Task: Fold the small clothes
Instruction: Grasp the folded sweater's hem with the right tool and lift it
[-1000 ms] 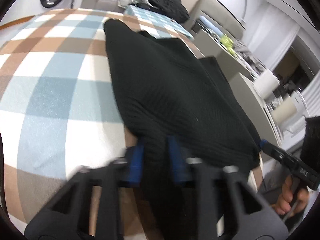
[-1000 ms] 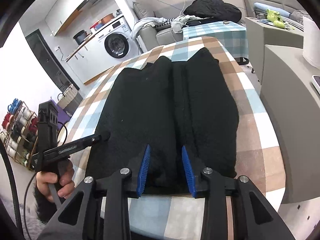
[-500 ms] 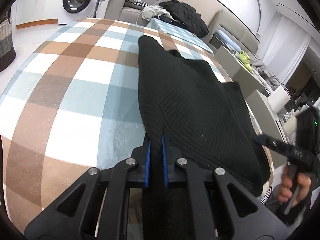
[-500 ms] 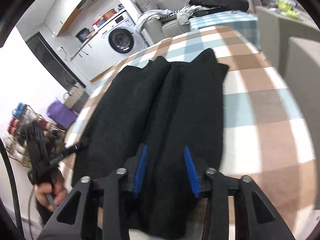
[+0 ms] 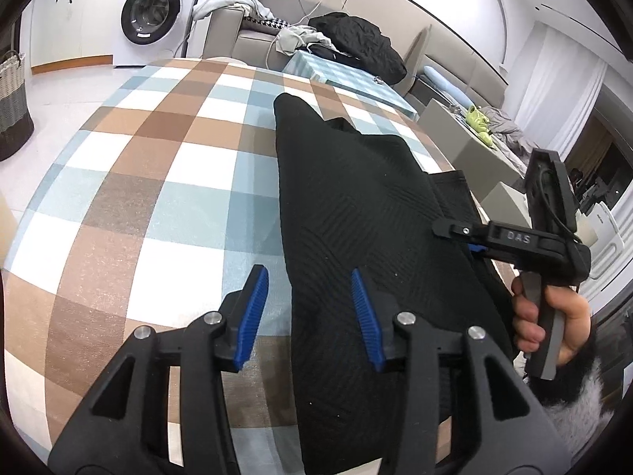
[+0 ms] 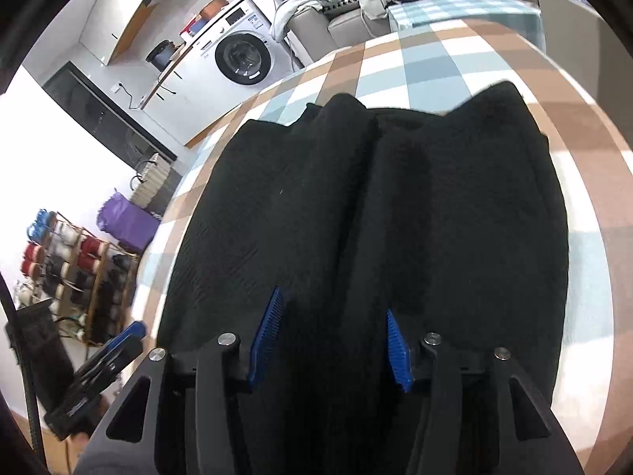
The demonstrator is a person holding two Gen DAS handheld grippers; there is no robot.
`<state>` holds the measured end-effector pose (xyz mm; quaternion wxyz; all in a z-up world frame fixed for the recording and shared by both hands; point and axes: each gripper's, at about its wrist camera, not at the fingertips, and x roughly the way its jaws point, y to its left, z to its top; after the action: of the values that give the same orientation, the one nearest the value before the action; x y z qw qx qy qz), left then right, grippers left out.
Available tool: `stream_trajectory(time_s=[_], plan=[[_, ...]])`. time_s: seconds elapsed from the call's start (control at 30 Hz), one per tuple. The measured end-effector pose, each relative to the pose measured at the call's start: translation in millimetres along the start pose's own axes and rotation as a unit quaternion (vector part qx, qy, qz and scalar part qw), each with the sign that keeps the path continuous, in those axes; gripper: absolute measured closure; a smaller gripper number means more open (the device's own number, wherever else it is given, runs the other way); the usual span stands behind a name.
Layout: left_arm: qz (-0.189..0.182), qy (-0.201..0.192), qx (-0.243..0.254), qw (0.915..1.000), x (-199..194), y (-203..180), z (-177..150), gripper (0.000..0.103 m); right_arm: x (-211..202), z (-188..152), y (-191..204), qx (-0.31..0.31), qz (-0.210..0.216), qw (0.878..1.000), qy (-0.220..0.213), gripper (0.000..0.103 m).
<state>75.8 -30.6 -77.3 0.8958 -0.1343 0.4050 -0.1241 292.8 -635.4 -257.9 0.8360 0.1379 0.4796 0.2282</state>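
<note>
A black knit garment point(image 5: 356, 213) lies lengthwise on the checked tablecloth point(image 5: 158, 182), with its long sides folded in toward the middle. My left gripper point(image 5: 308, 289) is open over the garment's near left edge, holding nothing. My right gripper point(image 6: 332, 316) is open above the near middle of the garment point(image 6: 395, 206), its jaws apart over the central fold. The right gripper also shows in the left wrist view point(image 5: 455, 233), above the garment's right side. The left gripper shows blurred at the lower left of the right wrist view point(image 6: 118, 344).
A washing machine point(image 5: 150, 12) stands at the back. A sofa with piled clothes point(image 5: 348, 39) is behind the table. A woven basket point(image 5: 12, 107) stands on the floor at the left. A grey side unit point(image 5: 474, 150) flanks the table's right edge. A rack of thread spools point(image 6: 67, 269) stands at the left.
My left gripper was shut on the garment's edge and has opened and let it go. The right gripper has come lower over the garment, still open.
</note>
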Motion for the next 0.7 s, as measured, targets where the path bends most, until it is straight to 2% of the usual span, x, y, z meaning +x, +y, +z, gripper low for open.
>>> stream_trajectory(time_s=[0.1,0.13,0.23,0.3,0.33,0.4,0.47,0.57,0.63,0.7], plan=[[-0.002,0.001,-0.002,1.0000,1,-1,0,0.062,1,2,5,-0.018,-0.020,1.000,-0.008,0.085],[-0.004,0.001,-0.001,1.0000,0,-3,0,0.062,0,2,7,-0.023,-0.020,0.999,-0.010,0.090],[-0.014,-0.004,0.008,0.9999,-2,-10,2,0.062,-16,4,20,-0.049,-0.018,0.998,-0.031,0.093],[-0.015,-0.006,0.019,0.9997,-5,-16,3,0.062,-45,9,34,-0.067,-0.011,0.996,-0.060,0.093],[-0.015,-0.008,0.024,0.9996,-6,-19,2,0.062,-59,9,40,-0.079,-0.016,0.994,-0.072,0.093],[-0.019,-0.007,0.029,0.9994,-5,-22,2,0.062,-80,5,41,-0.092,-0.053,0.990,-0.089,0.093],[-0.022,-0.001,0.027,0.9994,-1,-25,0,0.062,-75,3,24,-0.080,-0.082,0.991,-0.072,0.093],[-0.025,0.012,0.026,0.9993,8,-29,-3,0.062,-48,2,-13,-0.033,-0.081,0.996,-0.029,0.093],[-0.026,0.014,0.031,0.9991,8,-34,-4,0.062,-46,1,-18,-0.030,-0.073,0.996,-0.026,0.093],[-0.028,0.014,0.036,0.9989,8,-37,-4,0.062,-60,2,-8,-0.049,-0.057,0.996,-0.045,0.093]])
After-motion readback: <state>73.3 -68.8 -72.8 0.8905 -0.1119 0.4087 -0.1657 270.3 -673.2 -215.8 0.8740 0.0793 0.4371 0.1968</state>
